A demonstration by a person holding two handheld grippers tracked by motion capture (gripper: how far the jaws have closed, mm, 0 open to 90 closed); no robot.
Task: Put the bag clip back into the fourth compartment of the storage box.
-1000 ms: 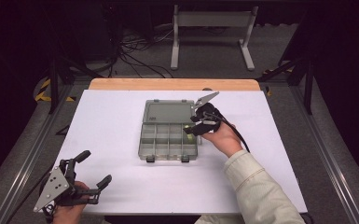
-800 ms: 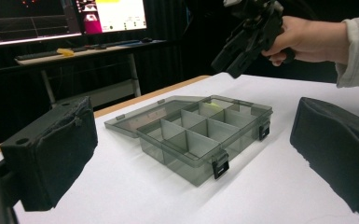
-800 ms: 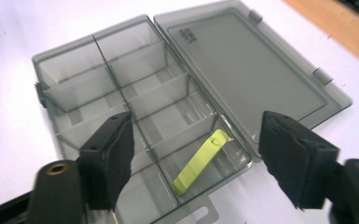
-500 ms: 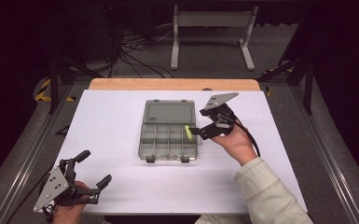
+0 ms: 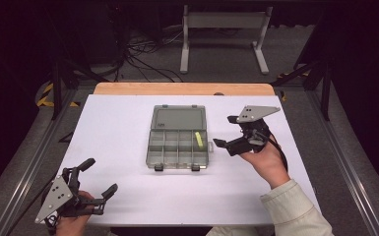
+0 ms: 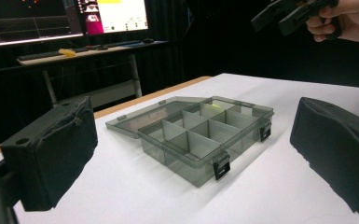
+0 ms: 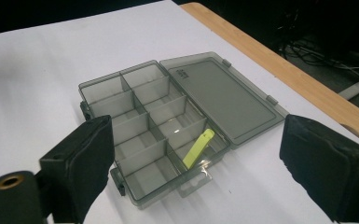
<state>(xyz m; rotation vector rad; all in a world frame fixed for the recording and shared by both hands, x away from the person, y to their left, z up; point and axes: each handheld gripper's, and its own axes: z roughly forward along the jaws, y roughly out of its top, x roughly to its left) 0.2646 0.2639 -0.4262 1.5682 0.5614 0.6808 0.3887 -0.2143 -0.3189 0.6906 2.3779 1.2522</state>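
A grey see-through compartment box (image 5: 170, 147) sits mid-table with its lid (image 5: 178, 119) folded flat behind it. A yellow-green stick (image 5: 198, 140) lies in its far right compartment, and in the right gripper view the stick (image 7: 198, 148) leans on a divider. My right gripper (image 5: 225, 131) hovers just right of the box, above the table. Its jaws have just been opening and nothing is between them; its pads (image 7: 86, 158) stand wide apart. My left gripper (image 5: 101, 175) rests open and empty at the table's near left corner, facing the box (image 6: 205, 135).
The white table (image 5: 118, 128) has a wooden strip (image 5: 177, 89) along its far edge. Beyond it are a metal stand (image 5: 224, 39) and cables on the floor. In the left gripper view, monitors (image 6: 107, 14) stand on a desk in the dark behind.
My right gripper has pulled back from over the box's right side, moving right and up, with its jaws spreading. The yellow-green stick now lies in the box. The left gripper stayed put.
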